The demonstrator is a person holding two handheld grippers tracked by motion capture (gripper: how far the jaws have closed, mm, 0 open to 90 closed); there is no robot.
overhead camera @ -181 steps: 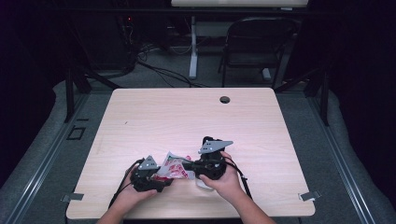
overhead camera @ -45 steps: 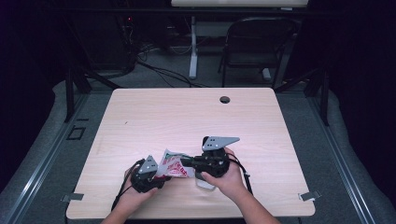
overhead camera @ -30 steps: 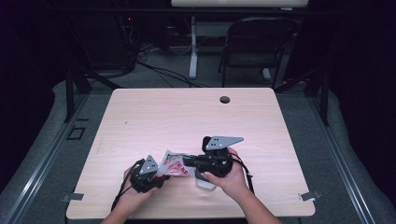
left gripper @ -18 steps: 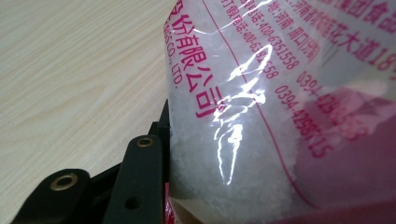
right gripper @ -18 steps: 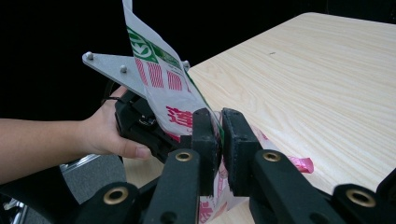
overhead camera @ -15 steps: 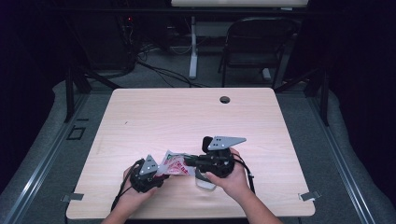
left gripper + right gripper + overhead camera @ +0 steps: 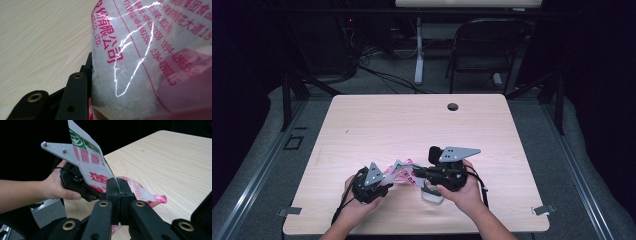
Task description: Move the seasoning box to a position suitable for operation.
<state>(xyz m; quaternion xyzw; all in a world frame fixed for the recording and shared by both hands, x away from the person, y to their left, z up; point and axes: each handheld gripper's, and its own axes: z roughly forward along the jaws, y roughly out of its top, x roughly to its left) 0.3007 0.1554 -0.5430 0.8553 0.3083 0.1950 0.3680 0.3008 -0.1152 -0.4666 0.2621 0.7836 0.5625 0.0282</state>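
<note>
Far left of the high view, the left hand (image 7: 357,200) comes up from the table's near edge, forearm angled in toward the middle, fingers wrapped round the left gripper (image 7: 384,186). Its grey plate (image 7: 373,174) tilts up and its nose points right, into the bag (image 7: 402,174). In the left gripper view one black jaw rises at lower left, pressed flat against the clear plastic, white grains packed behind the pink print; the other jaw is hidden behind the bag, so whether this gripper has closed on it I cannot tell. From the right gripper view the same hand (image 7: 56,186) shows with knuckles outward and thumb curled under the black body, the bag's printed flap standing up in front of the plate (image 7: 56,151).

Moving right, the bag hangs stretched between the two grippers, just off the table (image 7: 377,120) near its front edge. Below it, close to the right hand, something pale and clear (image 7: 432,195) sits on the wood; too blurred to name.

Now the right gripper (image 7: 418,172): pointing left, jaws pressed together on the bag's thin edge, plainly pinched in the right gripper view (image 7: 117,187). The right hand (image 7: 459,192) grips the body from behind, forearm running off the bottom right, a cable (image 7: 479,182) looping beside the wrist.

Far side: a small dark hole (image 7: 453,106) in the tabletop, a chair (image 7: 484,50) beyond.
</note>
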